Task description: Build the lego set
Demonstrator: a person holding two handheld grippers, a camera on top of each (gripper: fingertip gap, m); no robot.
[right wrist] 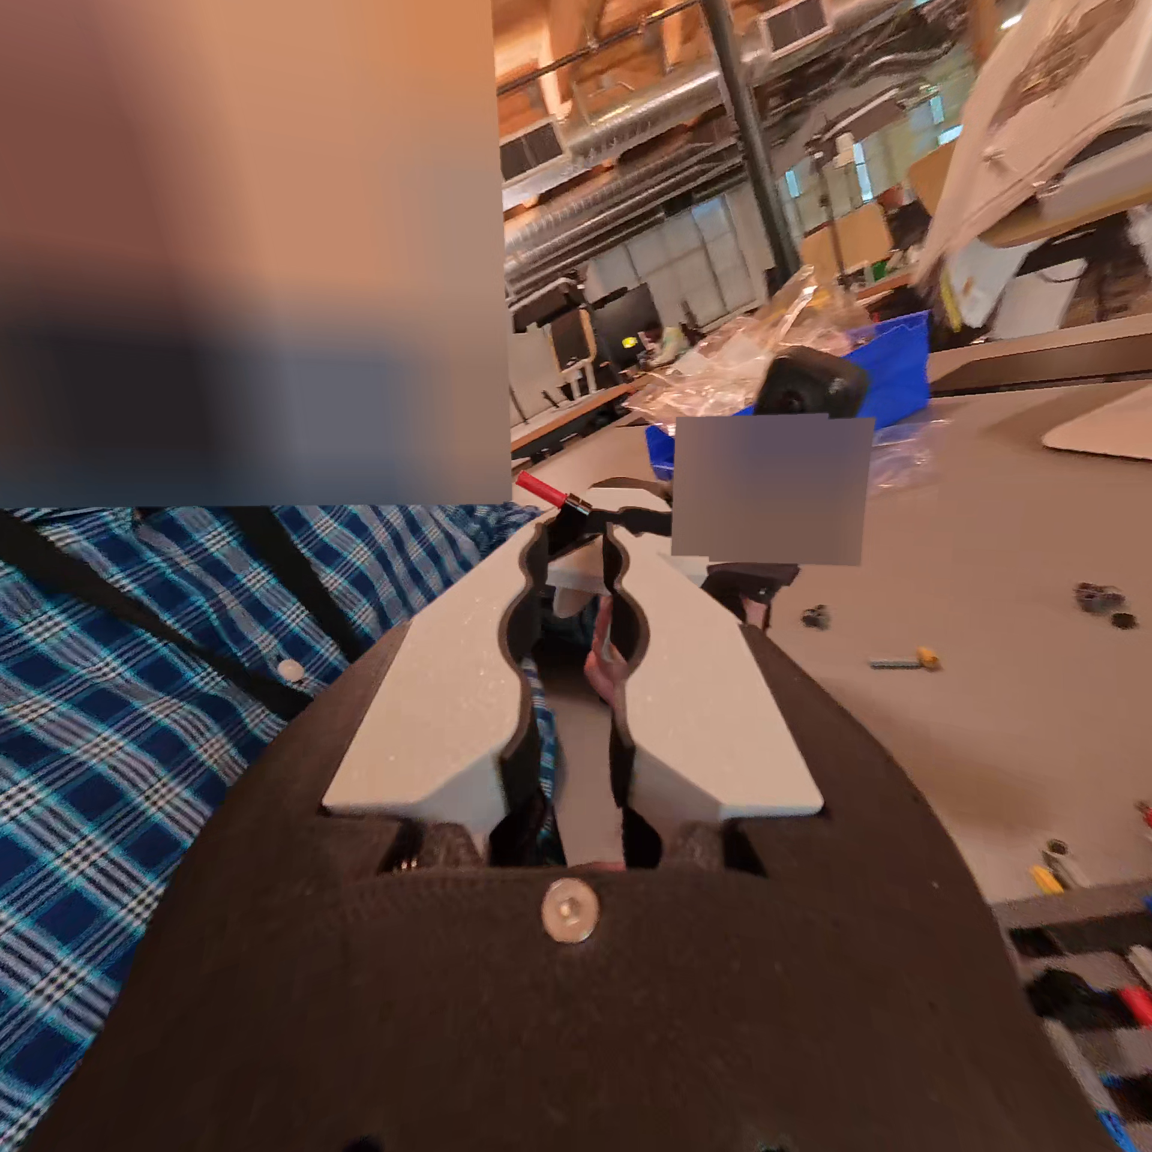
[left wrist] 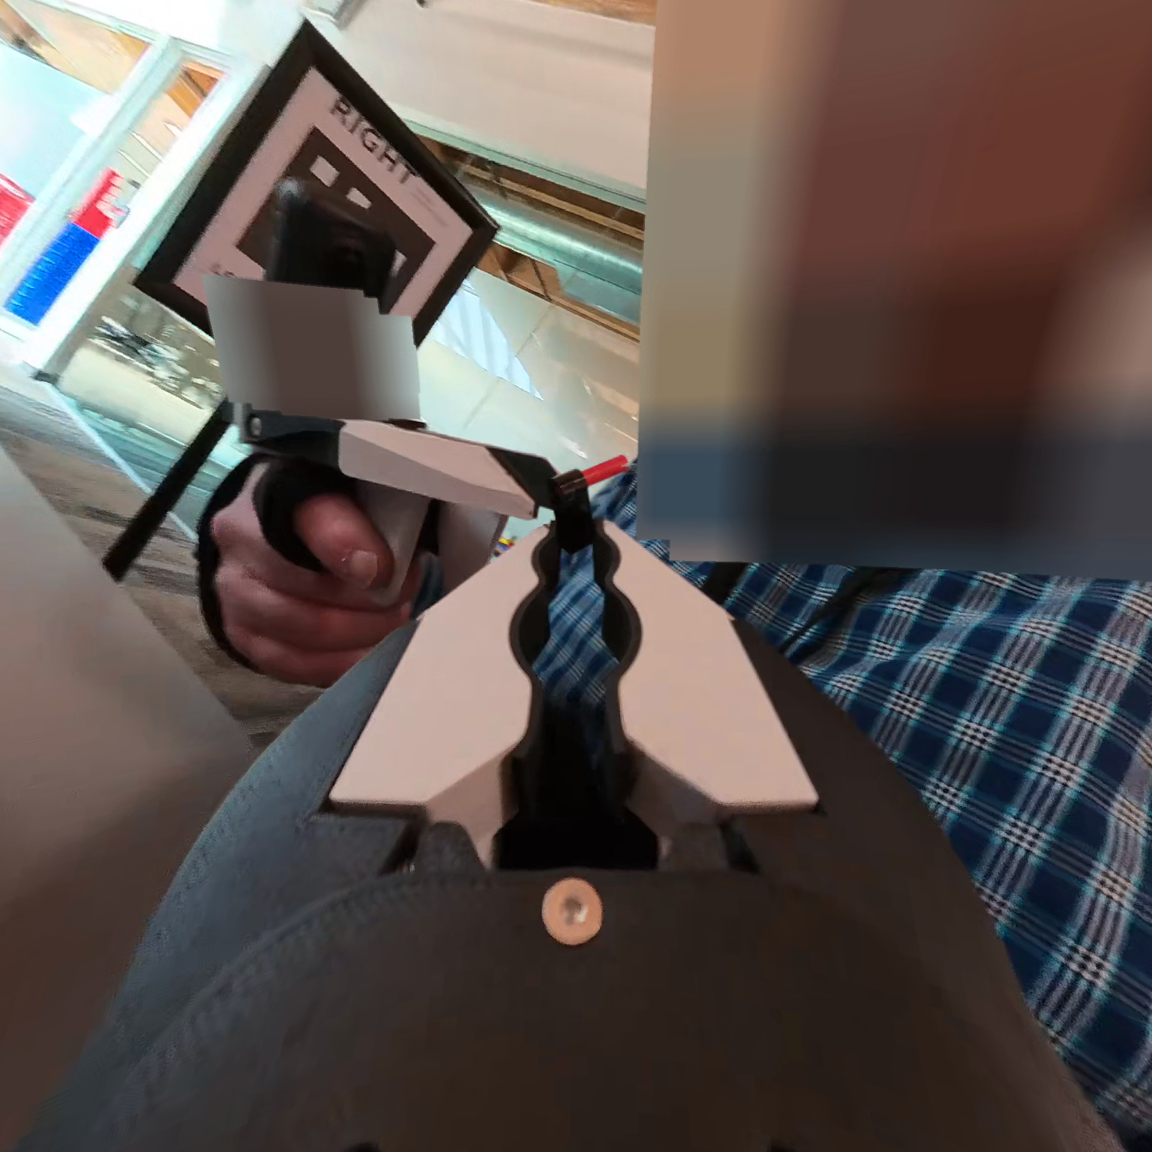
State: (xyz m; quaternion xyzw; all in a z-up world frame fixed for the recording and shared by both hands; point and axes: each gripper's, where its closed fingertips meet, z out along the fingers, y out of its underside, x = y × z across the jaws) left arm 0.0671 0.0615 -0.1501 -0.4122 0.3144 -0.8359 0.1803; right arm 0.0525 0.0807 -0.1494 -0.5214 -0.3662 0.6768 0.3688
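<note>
The left gripper (left wrist: 575, 530), at lower centre of its view, has its jaws clenched on a black lego piece (left wrist: 573, 520) tipped with a red pin (left wrist: 601, 469); the right gripper (right wrist: 573, 533) comes in from the left of that frame with its jaws pinched on the same piece, held in mid-air before a person's blue plaid shirt (right wrist: 156, 686), while small loose pieces (right wrist: 904, 661) lie scattered on the table (right wrist: 935, 561) at right, near a blue bin (right wrist: 897, 368)
</note>
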